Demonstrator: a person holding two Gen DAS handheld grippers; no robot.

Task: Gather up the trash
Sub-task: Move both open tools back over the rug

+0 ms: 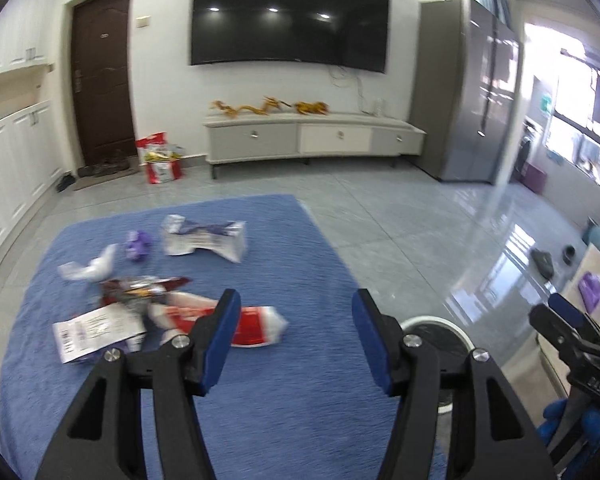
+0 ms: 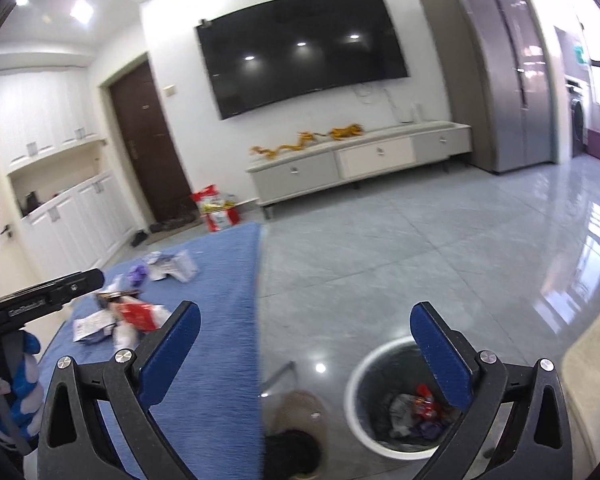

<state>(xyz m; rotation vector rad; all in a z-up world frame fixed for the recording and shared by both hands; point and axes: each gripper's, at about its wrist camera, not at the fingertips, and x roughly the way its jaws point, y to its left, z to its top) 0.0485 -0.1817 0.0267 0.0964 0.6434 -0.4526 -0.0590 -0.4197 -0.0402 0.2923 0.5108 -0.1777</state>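
1. The left gripper (image 1: 296, 316) hangs above the blue cloth (image 1: 260, 380), jaws spread wide, nothing between them
2. The red-and-white wrapper (image 1: 256, 326) lies at about ten o'clock from it, just beyond the left pad, long axis running nine-to-three
3. The right gripper (image 2: 305, 330) is equally wide and empty, poised over the bin (image 2: 358, 400) at its five o'clock
4. The left looks nearer the litter, so I'd expect it to reach

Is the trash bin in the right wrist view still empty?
No. The white bin already holds several crumpled wrappers, red and purple ones among them, at its bottom.
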